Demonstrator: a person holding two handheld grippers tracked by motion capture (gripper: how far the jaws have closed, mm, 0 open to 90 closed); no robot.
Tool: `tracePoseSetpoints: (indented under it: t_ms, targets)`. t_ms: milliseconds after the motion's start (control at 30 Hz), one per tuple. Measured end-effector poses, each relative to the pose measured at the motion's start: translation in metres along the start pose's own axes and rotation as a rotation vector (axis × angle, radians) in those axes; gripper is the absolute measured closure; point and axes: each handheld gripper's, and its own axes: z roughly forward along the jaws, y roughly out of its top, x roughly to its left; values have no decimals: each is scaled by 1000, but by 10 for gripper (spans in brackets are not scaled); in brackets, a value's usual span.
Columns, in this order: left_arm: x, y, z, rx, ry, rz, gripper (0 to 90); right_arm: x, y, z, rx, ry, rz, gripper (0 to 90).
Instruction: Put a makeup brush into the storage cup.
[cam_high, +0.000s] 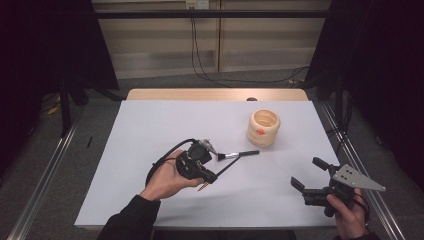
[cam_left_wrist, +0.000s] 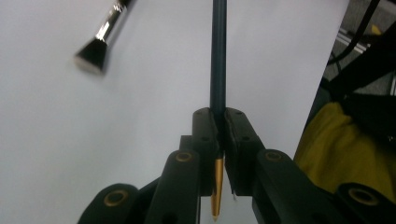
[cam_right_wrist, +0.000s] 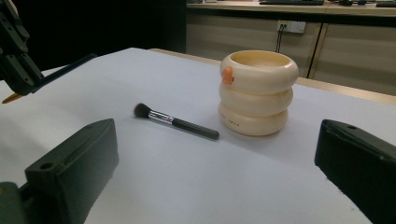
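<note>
Left claw (cam_left_wrist: 217, 140) clamped on pencil (cam_left_wrist: 218, 60)

A lab recording bay, not a home.

The table (cam_high: 150, 130) wears a plain white sheet and stands between metal floor rails (cam_high: 45, 170), with black curtains (cam_high: 45, 45) hanging at both sides. Behind it, cables (cam_high: 200, 55) drop from a wall socket (cam_high: 196, 4) along bare beige panels. From the right gripper view, a long counter (cam_right_wrist: 289, 7) runs across the back.
</note>
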Motion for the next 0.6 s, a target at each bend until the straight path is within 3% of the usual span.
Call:
tracePoseSetpoints:
  t_ms: [100, 267, 333, 400, 600]
  targets:
    - [0, -2, 6, 24, -8, -29, 837, 1, 0, 0, -5, 0, 4, 0]
    - [2, -5, 10, 61, -5, -37, 837, 1, 0, 1, -10, 3, -3, 0]
    - [2, -5, 11, 94, -5, -12, 837, 1, 0, 0, -10, 4, -1, 0]
    - [1, -7, 14, 98, -9, -26, 837, 1, 0, 1, -12, 4, -3, 0]
    - [1, -8, 15, 101, -21, 6, 837, 2, 1, 1, -8, 7, -5, 0]
